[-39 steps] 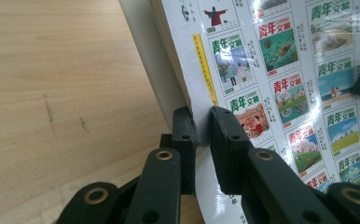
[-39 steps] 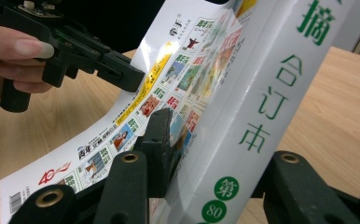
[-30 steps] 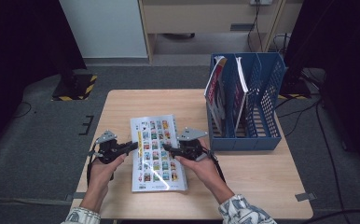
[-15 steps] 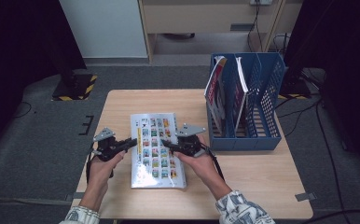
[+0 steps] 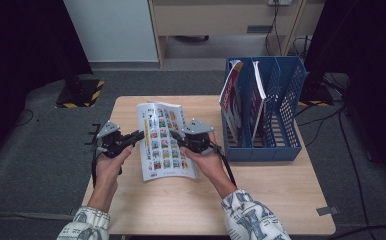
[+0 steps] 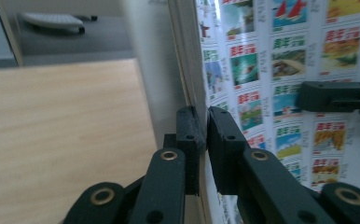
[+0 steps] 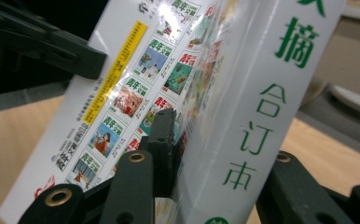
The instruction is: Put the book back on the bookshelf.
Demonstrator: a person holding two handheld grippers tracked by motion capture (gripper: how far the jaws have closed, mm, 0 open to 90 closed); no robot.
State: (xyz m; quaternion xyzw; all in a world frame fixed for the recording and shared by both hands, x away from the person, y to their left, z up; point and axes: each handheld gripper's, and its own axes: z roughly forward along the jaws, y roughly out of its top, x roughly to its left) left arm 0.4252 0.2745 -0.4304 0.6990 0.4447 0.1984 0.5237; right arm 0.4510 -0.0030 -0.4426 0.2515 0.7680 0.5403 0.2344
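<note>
A person sits at the wooden table (image 5: 261, 185) with a gripper in each hand, and between them is a thick white book (image 5: 162, 140) whose cover is printed with rows of small colourful pictures. The left gripper (image 5: 140, 134) is clamped on the book's left edge: in the left gripper view its two black jaws are pressed together on the thin lip of the cover (image 6: 280, 70), with almost no gap between them. The right gripper (image 5: 173, 136) grips the opposite side, where the spine is. In the right gripper view (image 7: 215, 186) one jaw lies against the pictured cover and the other sits behind the white spine (image 7: 262, 107) with its green characters; its jaws have just been closing on the book, which is between them. The book's far end is tilted up off the table, while the near end is low, close to the tabletop. To the right, near the table's edge, stands a blue file rack (image 5: 281, 100) holding a few upright magazines (image 5: 232, 100), well apart from the held book.
</note>
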